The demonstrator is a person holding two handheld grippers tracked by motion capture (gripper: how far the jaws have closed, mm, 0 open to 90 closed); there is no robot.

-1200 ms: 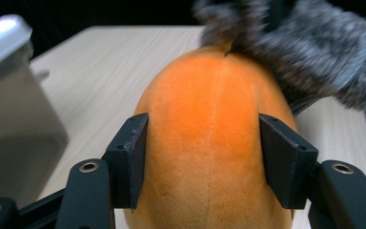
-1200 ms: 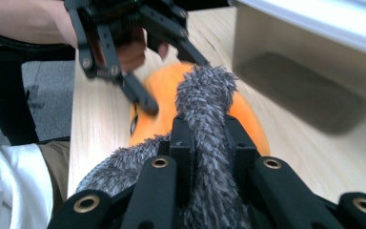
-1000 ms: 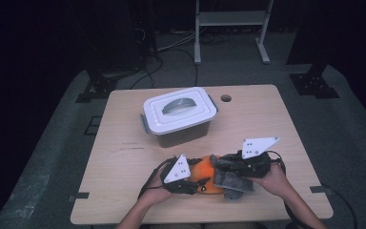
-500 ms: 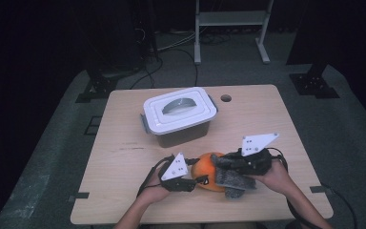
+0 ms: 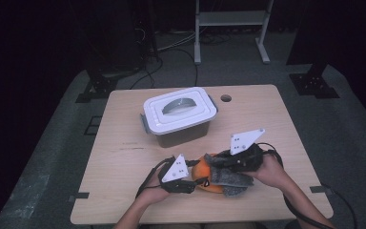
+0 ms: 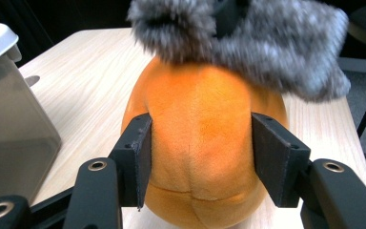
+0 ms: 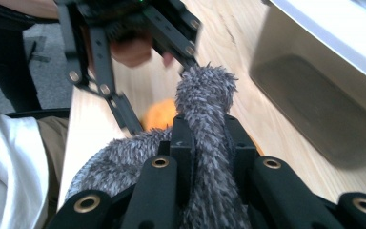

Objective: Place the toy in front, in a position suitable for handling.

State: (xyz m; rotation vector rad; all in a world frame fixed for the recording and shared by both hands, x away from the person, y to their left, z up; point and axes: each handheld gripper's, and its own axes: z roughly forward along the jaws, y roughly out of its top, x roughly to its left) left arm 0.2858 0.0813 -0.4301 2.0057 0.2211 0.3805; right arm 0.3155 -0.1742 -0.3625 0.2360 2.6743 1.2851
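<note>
Undressing looks under way at lower centre of the tabletop (image 5: pixel 124 157): left tongs (image 6: pixel 200 157) have just closed onto the orange plush (image 6: pixel 200 124), right tongs (image 7: pixel 208 143) clenched on its grey fuzzy cover (image 7: pixel 205 100), probably needing a steady pull apart next.

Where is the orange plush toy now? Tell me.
In the high view, the orange plush toy lies near the table's front edge, between the left gripper and right gripper, in front of the lidded plastic box.
</note>
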